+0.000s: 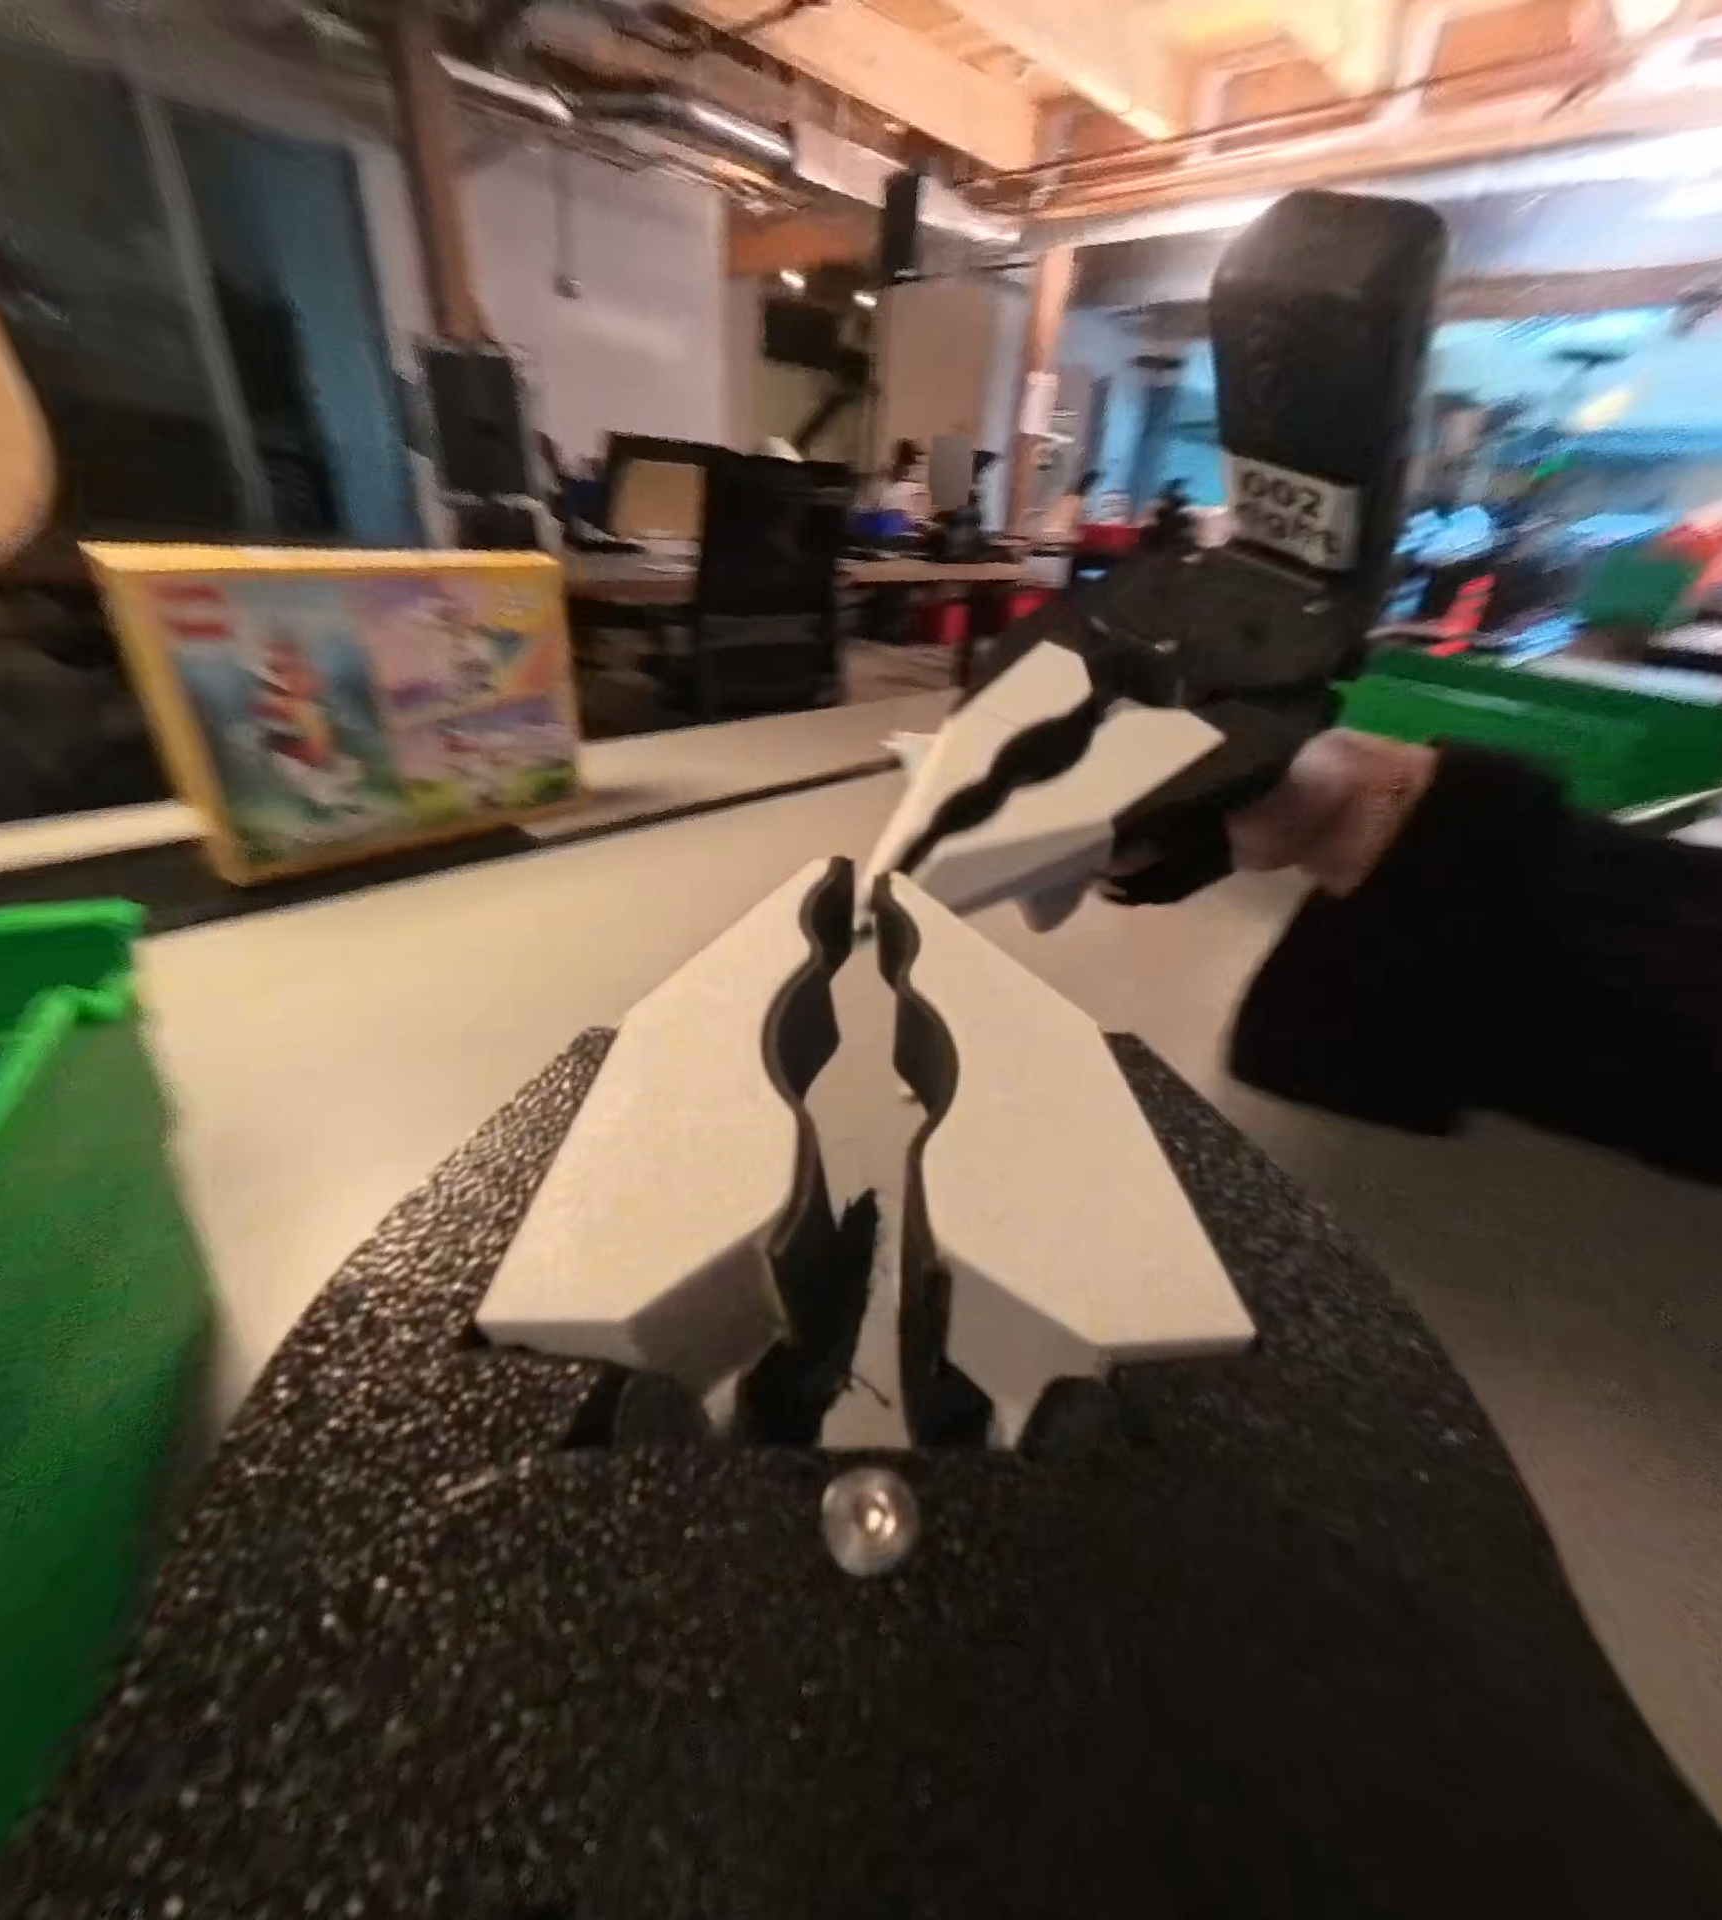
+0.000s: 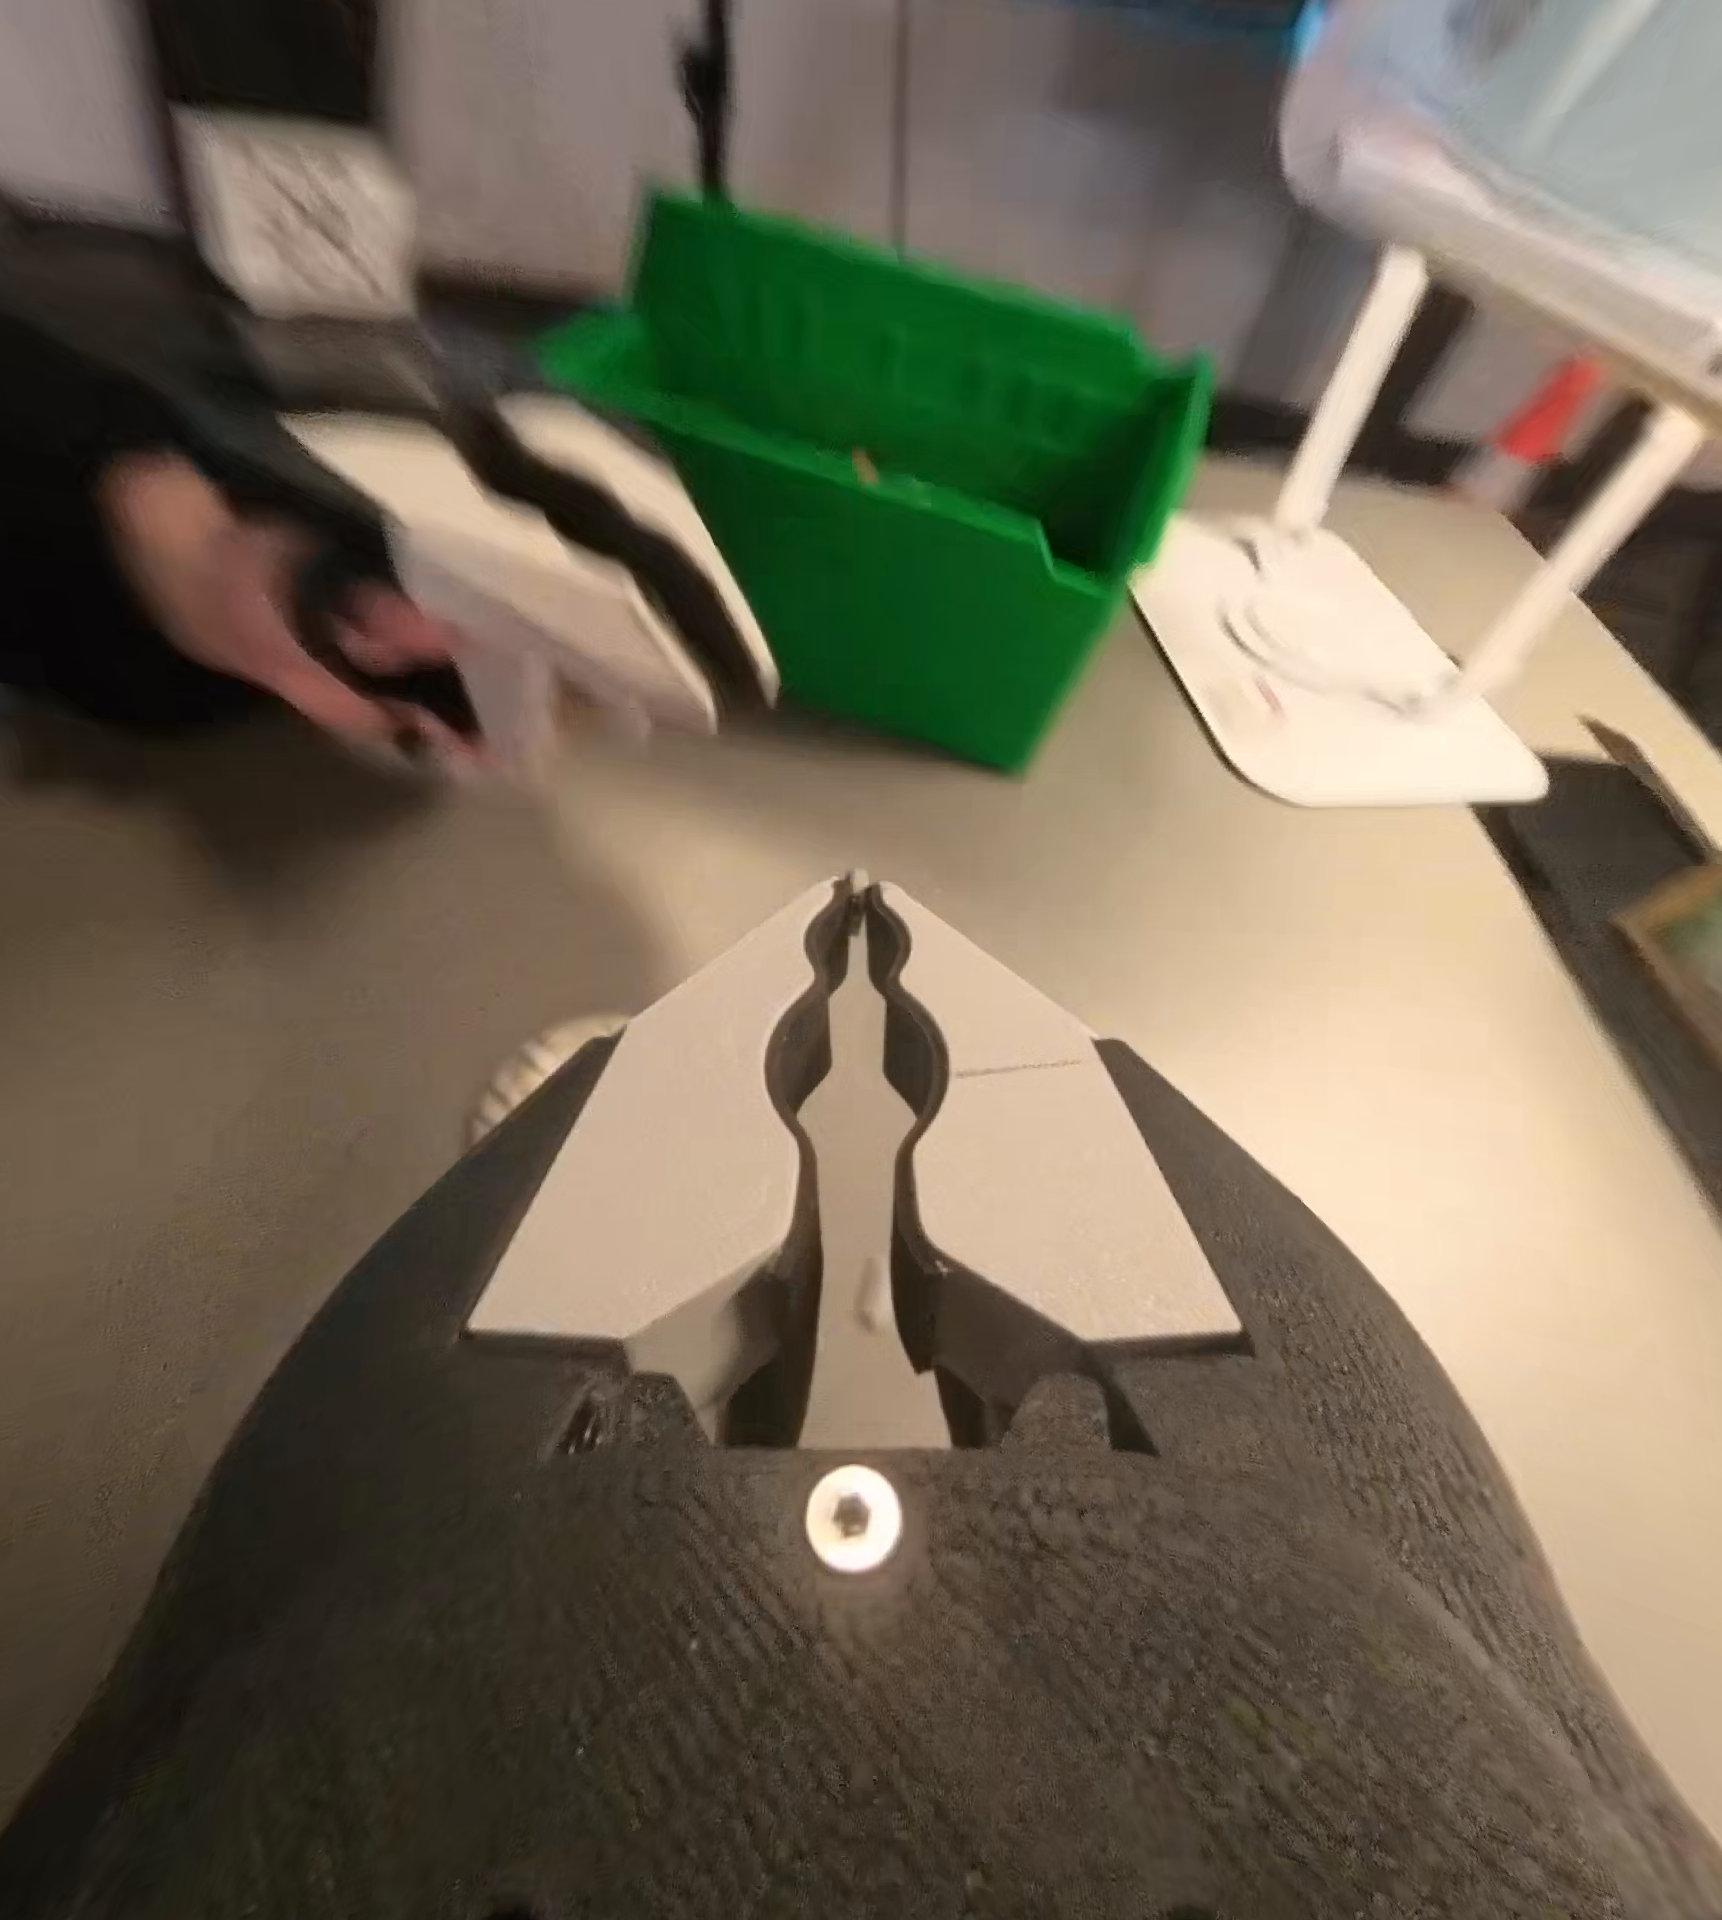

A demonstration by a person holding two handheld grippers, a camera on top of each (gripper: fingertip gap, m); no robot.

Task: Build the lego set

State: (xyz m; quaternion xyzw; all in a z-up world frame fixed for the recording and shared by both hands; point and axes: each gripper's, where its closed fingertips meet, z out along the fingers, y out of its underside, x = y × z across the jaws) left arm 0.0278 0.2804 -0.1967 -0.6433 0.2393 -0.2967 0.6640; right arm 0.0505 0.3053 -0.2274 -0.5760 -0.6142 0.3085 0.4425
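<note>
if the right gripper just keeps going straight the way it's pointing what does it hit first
Probably the bare table top: the right gripper tilts down toward it, with nothing between. The green bin lies farther along that line, slightly right, so a shallower path might reach it instead. Blur makes depth uncertain.

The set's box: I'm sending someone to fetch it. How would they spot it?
On the grey table, look to the far edge, beyond the green bin. The box stands upright there, alone, yellow-bordered with a colourful picture on its front.
</note>
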